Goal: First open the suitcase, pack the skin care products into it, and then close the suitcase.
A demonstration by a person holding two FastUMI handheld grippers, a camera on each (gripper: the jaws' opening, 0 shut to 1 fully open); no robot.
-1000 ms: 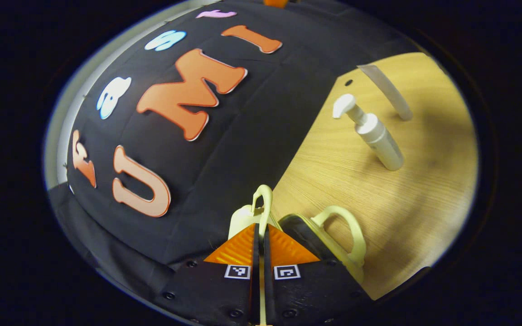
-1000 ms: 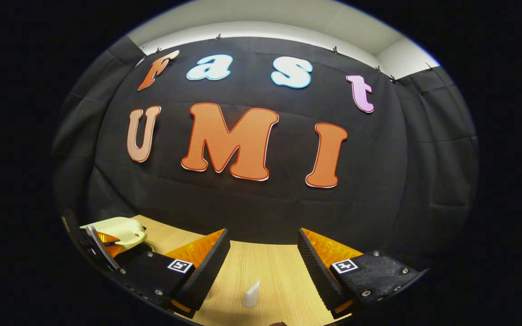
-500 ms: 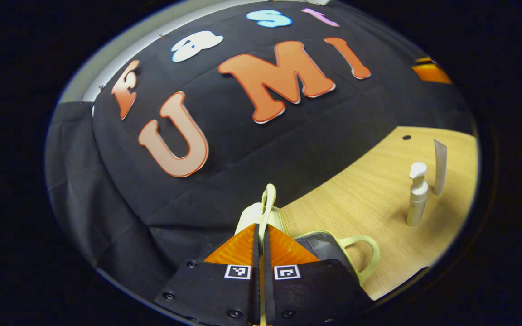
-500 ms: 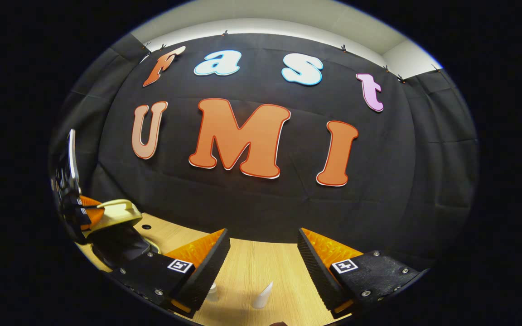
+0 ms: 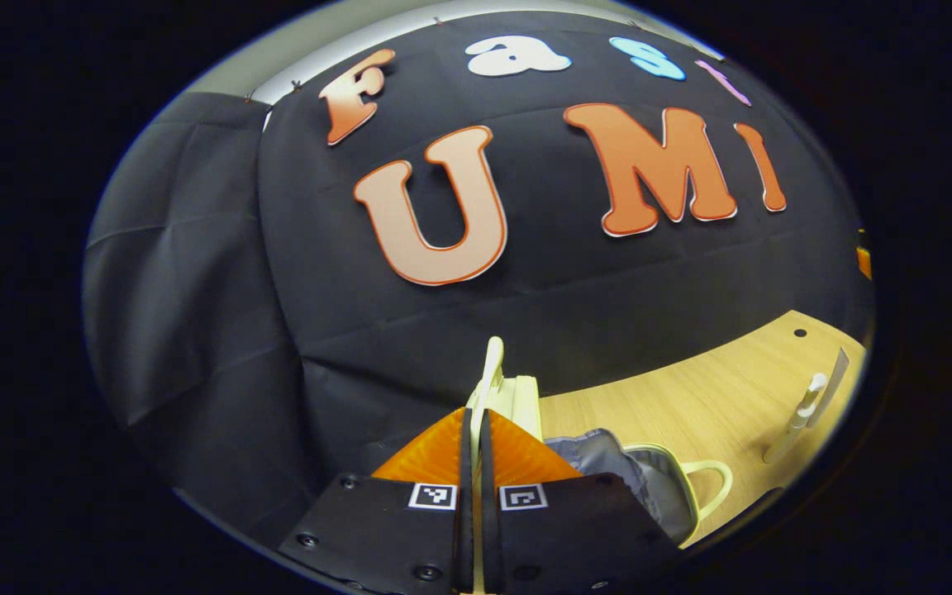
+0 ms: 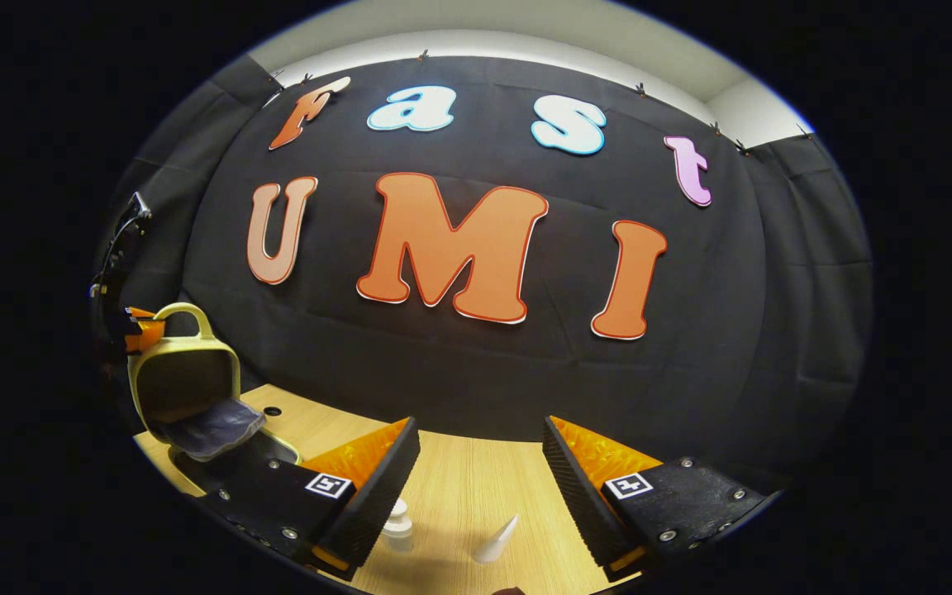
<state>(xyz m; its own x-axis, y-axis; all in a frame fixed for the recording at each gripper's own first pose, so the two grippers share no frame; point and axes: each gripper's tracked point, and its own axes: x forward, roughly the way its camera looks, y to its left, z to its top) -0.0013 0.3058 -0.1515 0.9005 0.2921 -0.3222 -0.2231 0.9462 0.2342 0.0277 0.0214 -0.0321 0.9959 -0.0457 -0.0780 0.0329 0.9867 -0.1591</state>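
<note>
My left gripper is shut on the cream handle of the suitcase lid, which stands raised. Below it, the lower half of the suitcase lies open, showing grey lining and its own handle. In the right gripper view the lid stands upright at far left with the left gripper at its top. A white pump bottle and a white tube stand on the wooden table. My right gripper hangs open above the pump bottle and the tube.
The light wooden table runs back to the black cloth wall. A small dark hole sits in the tabletop near the wall. Grey lining spills from the lid onto the lower half.
My left gripper has swung the lid up from nearly flat to upright, and the grey lining has come into sight. My right gripper has stayed open and drifted slightly.
</note>
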